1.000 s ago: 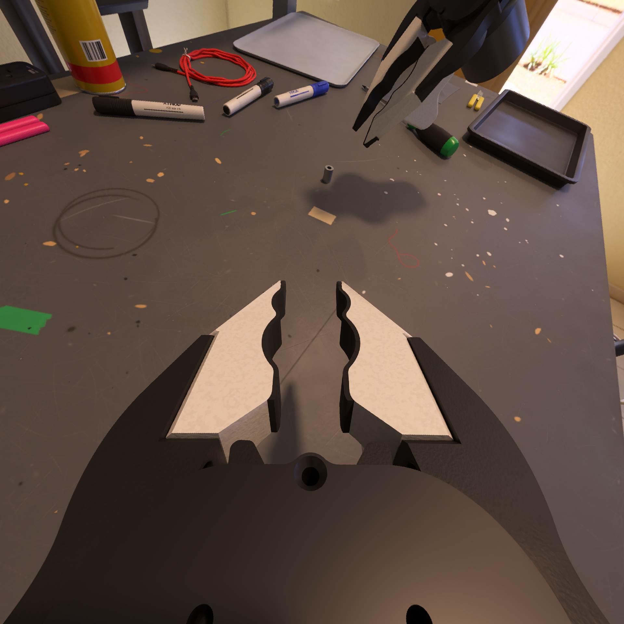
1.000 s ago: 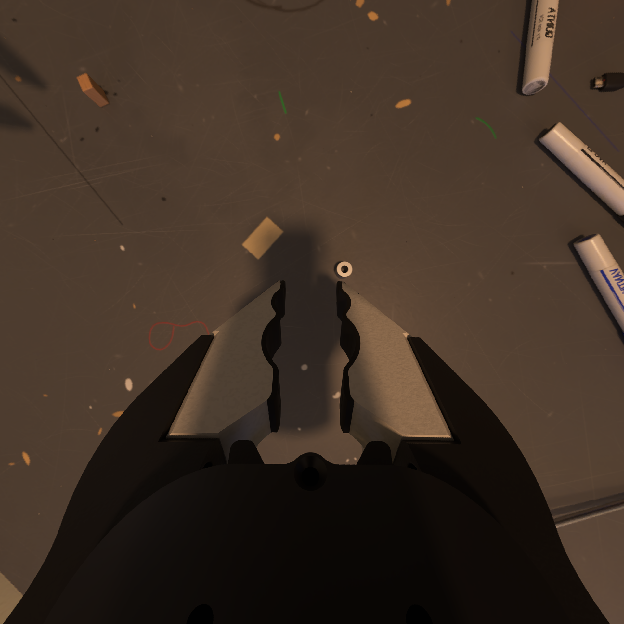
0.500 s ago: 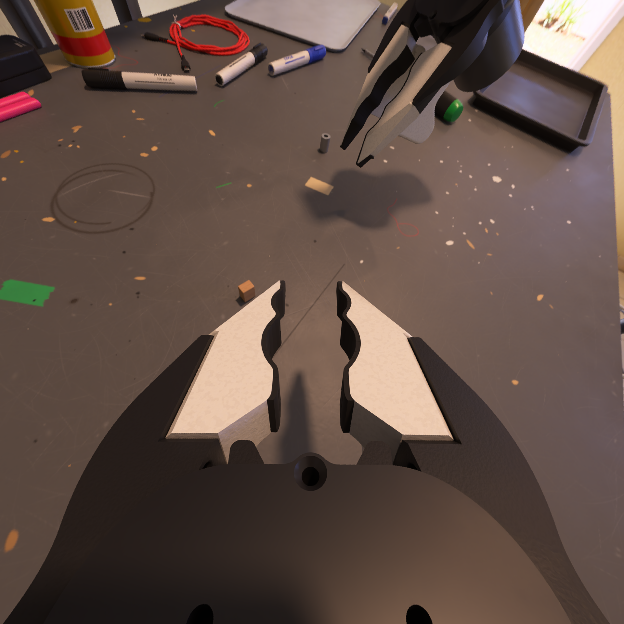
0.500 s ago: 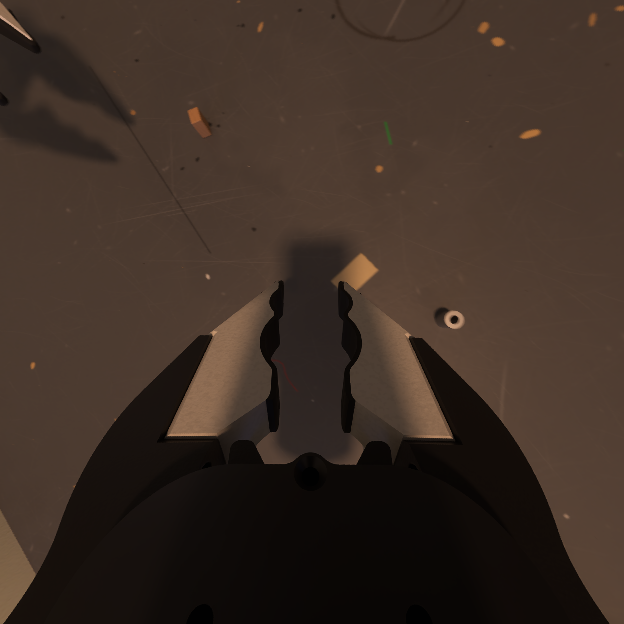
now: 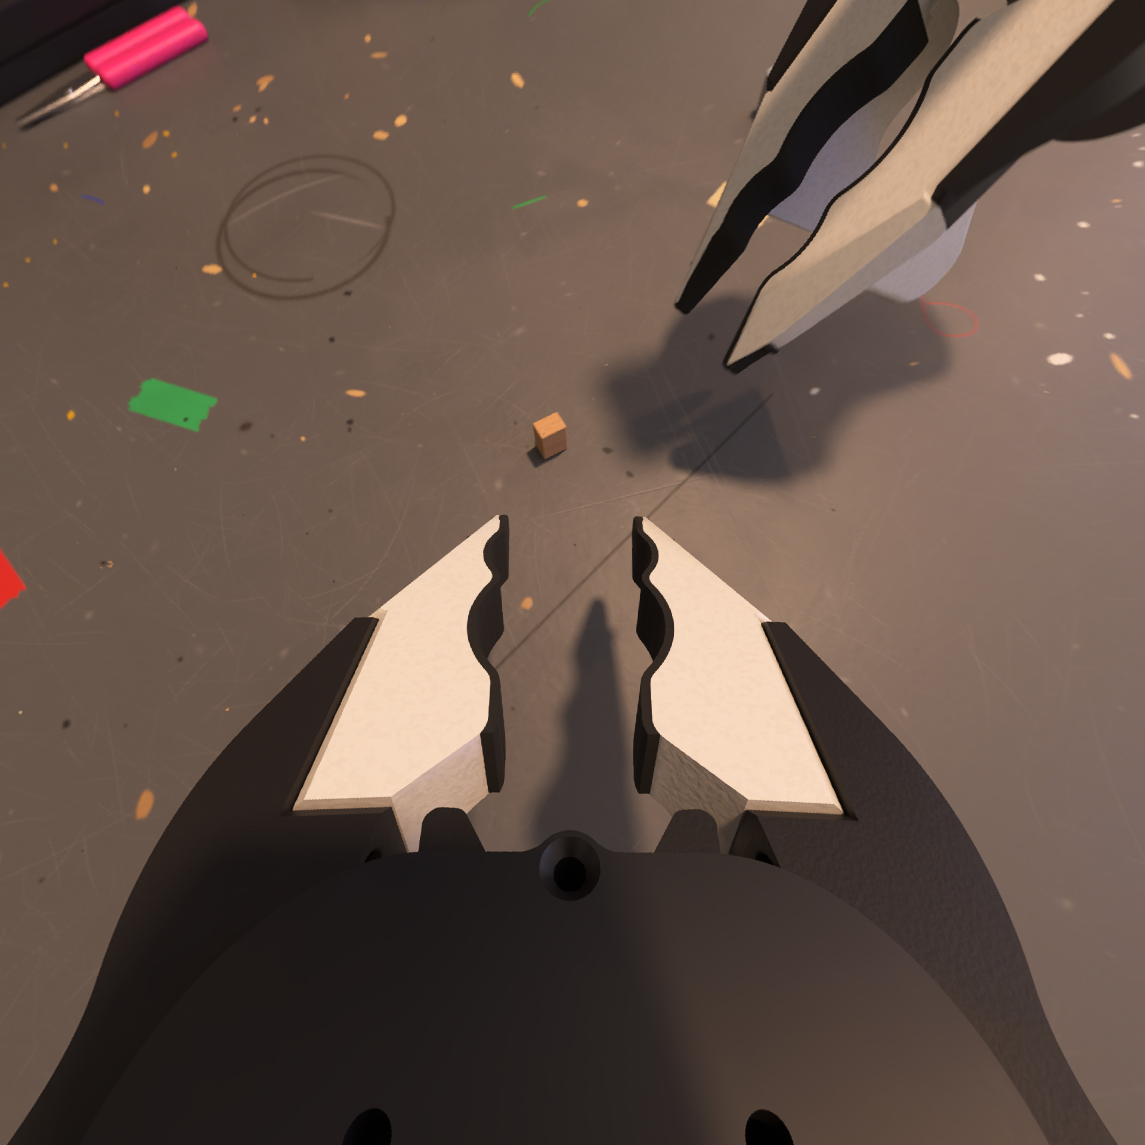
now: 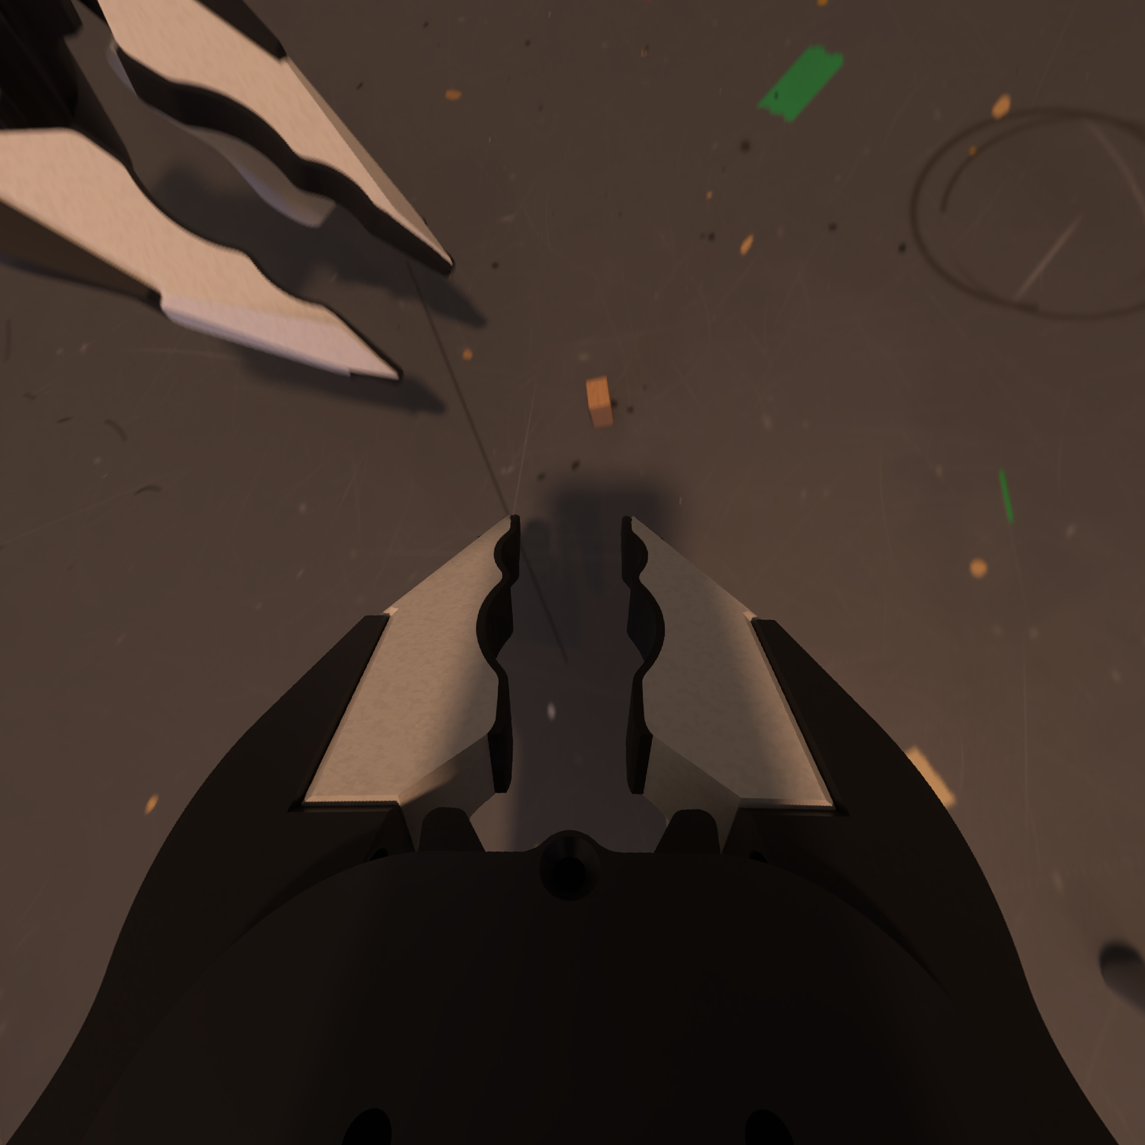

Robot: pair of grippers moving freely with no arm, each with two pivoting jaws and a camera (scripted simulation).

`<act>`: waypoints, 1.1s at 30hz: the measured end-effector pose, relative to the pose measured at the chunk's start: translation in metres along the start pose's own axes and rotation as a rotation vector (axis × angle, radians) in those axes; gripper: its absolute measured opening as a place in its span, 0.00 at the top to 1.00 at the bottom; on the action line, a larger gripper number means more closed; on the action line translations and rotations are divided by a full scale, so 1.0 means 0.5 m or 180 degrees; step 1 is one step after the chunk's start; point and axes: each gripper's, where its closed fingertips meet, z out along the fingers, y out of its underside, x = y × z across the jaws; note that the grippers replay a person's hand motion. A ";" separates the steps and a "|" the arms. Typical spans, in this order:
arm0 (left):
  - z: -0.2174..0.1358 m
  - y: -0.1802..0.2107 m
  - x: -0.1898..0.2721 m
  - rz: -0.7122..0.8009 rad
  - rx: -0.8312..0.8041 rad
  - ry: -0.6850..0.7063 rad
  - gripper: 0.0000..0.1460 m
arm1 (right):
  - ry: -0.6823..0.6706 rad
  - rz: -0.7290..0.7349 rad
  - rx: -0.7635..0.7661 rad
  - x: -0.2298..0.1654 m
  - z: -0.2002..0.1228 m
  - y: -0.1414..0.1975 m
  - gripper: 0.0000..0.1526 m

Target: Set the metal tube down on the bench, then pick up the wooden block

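A small wooden block point(image 5: 549, 435) sits on the dark bench point(image 5: 279, 557), a short way beyond my left gripper point(image 5: 570, 526), which is open and empty. My right gripper point(image 5: 709, 337) hangs open and empty above the bench, right of and beyond the block. In the right wrist view the block point(image 6: 598, 401) lies just ahead of the right gripper point(image 6: 570, 526), slightly right, and the left gripper point(image 6: 424, 322) reaches in from the upper left. A dark small shape point(image 6: 1123, 976) at the lower right edge may be the metal tube; I cannot tell.
A green tape patch point(image 5: 172, 404) and a scratched ring mark point(image 5: 307, 226) lie left of the block. A pink-handled tool point(image 5: 145, 46) is at the far left. A tan scrap point(image 6: 929, 784) lies beside my right gripper. Paint flecks dot the bench.
Both grippers have moved toward the wooden block and toward each other, both staying open. The right gripper has left the tube behind. Markers, tray and can have dropped out of the left view.
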 end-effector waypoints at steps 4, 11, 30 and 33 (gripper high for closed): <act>0.027 0.013 -0.009 -0.0065 -0.0070 -0.0025 0.71 | 0.0164 -0.0223 0.0081 0.007 0.059 -0.040 0.79; 0.053 0.048 -0.006 -0.0106 -0.0250 -0.0022 0.73 | 0.0270 -0.0666 -0.0133 0.018 0.136 -0.043 0.84; 0.044 0.052 -0.032 -0.0182 -0.0243 -0.0176 0.71 | -0.0138 -0.0297 0.0074 0.016 0.112 -0.031 0.95; 0.038 0.034 -0.027 -0.0126 -0.0155 -0.0144 0.71 | -0.0181 -0.0189 0.0166 0.020 0.080 -0.032 0.95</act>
